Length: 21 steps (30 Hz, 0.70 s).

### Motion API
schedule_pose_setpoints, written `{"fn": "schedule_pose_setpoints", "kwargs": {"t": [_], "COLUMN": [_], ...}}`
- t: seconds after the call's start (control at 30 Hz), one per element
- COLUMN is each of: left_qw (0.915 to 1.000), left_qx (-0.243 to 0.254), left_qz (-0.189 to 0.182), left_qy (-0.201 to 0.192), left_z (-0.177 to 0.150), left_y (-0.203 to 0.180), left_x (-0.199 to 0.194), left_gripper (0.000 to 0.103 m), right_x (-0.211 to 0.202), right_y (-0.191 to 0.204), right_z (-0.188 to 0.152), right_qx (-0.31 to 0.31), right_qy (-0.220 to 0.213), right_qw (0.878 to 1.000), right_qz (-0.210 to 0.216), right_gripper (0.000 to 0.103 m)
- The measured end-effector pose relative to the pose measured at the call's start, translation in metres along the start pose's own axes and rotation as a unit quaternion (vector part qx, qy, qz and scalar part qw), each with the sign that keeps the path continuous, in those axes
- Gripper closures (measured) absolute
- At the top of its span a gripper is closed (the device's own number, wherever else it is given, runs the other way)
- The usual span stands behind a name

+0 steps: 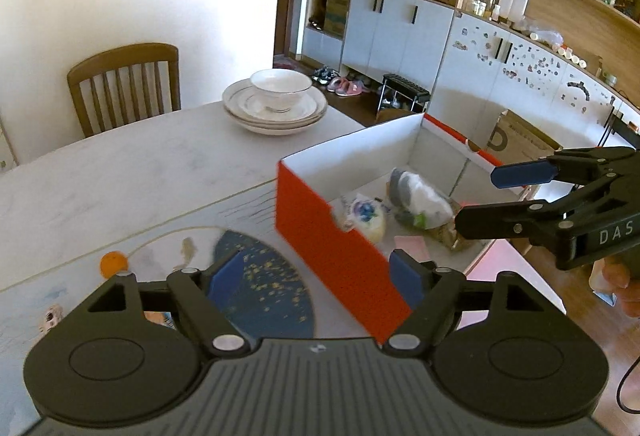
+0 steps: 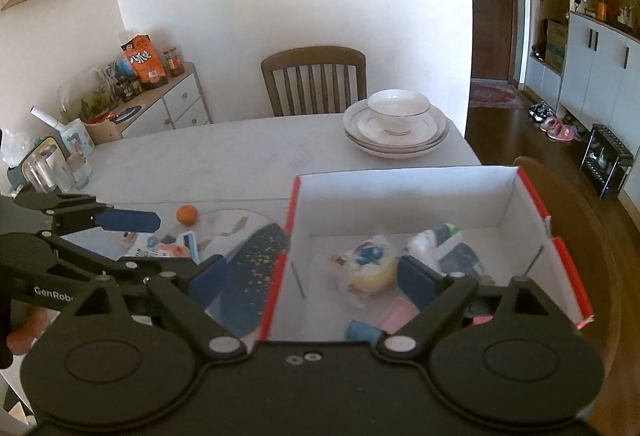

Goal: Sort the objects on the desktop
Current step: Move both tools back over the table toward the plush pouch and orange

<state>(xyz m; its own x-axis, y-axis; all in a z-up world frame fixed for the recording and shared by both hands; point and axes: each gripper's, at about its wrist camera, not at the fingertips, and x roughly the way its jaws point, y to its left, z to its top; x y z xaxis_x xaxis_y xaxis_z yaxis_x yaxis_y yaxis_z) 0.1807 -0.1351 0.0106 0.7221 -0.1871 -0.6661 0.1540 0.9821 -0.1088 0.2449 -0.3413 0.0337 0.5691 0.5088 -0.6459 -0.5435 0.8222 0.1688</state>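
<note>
A red box with white inside walls [image 1: 320, 236] [image 2: 400, 196] stands on the table's right part. In it lie a wrapped round bun [image 1: 368, 218] [image 2: 370, 264], a clear bag of grey and white things [image 1: 420, 200] [image 2: 444, 248], a pink piece [image 1: 410, 246] [image 2: 396, 316] and a blue piece [image 2: 360, 330]. My left gripper [image 1: 316, 276] [image 2: 180, 240] is open over the box's left wall, gripping nothing. My right gripper [image 2: 310, 282] [image 1: 478, 198] hangs open above the box's inside, empty. An orange [image 1: 113, 263] [image 2: 187, 215] and small items [image 2: 176, 248] lie on a picture mat with a dark blue speckled patch [image 1: 264, 288] [image 2: 252, 272].
Stacked white plates with a bowl on top [image 1: 276, 102] [image 2: 396, 126] sit at the table's far end. A wooden chair [image 1: 124, 84] [image 2: 314, 80] stands behind the table, another chair back [image 2: 560, 196] right of the box. Glass cups [image 2: 44, 172] stand at the left edge.
</note>
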Motion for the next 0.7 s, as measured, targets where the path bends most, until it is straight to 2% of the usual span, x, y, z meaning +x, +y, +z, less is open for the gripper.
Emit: {"fn": "schedule_pose_setpoints", "kwargs": {"t": [0.23, 0.5, 0.63, 0.7], "left_qw": [0.9999, 0.9994, 0.9989, 0.9985], "left_qx": [-0.008, -0.018, -0.03, -0.036], "left_qz": [0.011, 0.024, 0.031, 0.036], "left_qy": [-0.006, -0.018, -0.018, -0.018], "left_z": [-0.014, -0.028, -0.036, -0.039], "left_y": [0.034, 0.071, 0.092, 0.103], "left_x": [-0.016, -0.033, -0.039, -0.041], "left_gripper": [0.023, 0.015, 0.0, 0.0], "right_x": [0.009, 0.027, 0.036, 0.042], "right_y": [0.034, 0.07, 0.088, 0.096], "right_z": [0.004, 0.007, 0.009, 0.01], "right_qx": [-0.003, -0.005, -0.012, -0.011], "right_qy": [0.0, 0.0, -0.001, 0.001], "right_qw": [1.0, 1.0, 1.0, 1.0], "right_qz": [-0.005, -0.008, -0.009, -0.009], "right_gripper": [0.006, 0.006, 0.006, 0.006]}}
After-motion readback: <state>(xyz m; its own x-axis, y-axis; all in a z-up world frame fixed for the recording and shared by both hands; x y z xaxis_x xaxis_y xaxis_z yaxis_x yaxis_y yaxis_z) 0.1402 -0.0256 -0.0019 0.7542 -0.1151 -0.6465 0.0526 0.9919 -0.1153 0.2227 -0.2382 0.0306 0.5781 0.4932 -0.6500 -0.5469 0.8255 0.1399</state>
